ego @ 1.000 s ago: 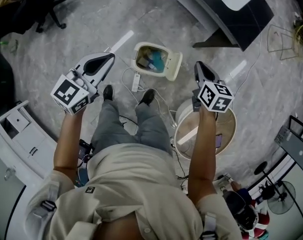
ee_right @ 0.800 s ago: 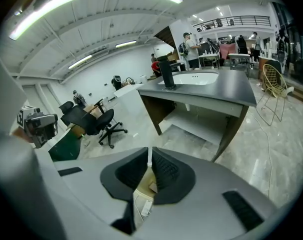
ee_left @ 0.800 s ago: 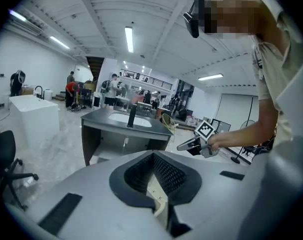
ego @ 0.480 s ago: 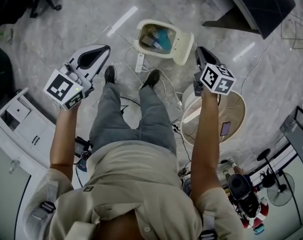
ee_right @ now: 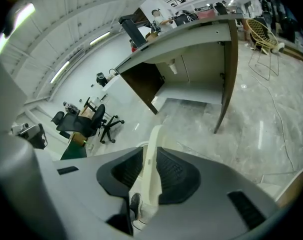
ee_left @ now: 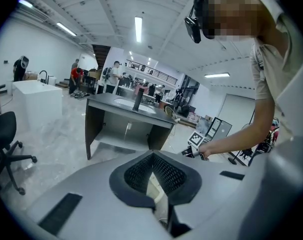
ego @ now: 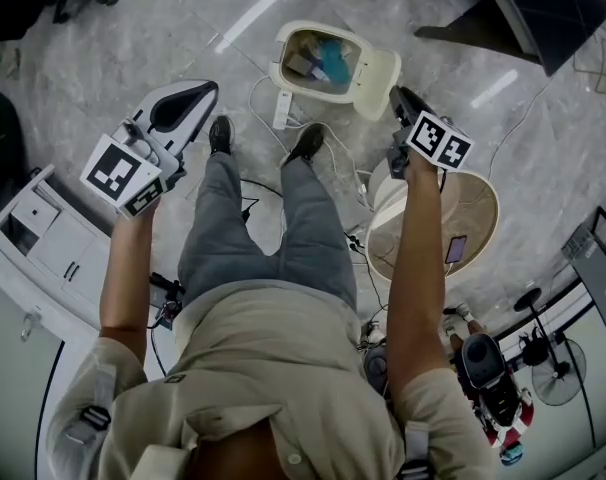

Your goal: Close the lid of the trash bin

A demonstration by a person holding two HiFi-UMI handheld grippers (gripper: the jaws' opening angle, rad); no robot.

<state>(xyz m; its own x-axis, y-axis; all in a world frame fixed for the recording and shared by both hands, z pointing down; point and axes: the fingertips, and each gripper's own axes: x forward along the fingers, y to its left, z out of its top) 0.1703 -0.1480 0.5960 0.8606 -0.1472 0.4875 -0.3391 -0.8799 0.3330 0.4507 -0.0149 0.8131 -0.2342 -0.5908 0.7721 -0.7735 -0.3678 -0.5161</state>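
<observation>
Nearest, the left gripper (ego: 205, 92) hangs at about 9 o'clock of the person's legs, its jaws pressed together on nothing. The right gripper (ego: 398, 96), at 3 o'clock of the legs and over the edge of a round table (ego: 478, 218), has its jaws a narrow slit apart and empty.

Past the shoes (ego: 305, 143), at 12 o'clock on the floor, stands the trash bin (ego: 281, 60), open, with rubbish inside. Its lid (ego: 380, 76) is tipped back on the bin's 3 o'clock side.

The lid lies at roughly 11 o'clock of the right gripper's tips, seemingly lower and apart from them. The right gripper view shows its cream edge (ee_right: 154, 133) in line with the slit. The step is likely the approach. It would go best by lowering the right gripper behind the lid's top edge and pushing towards 9 o'clock, gently enough not to slide the light bin.
</observation>
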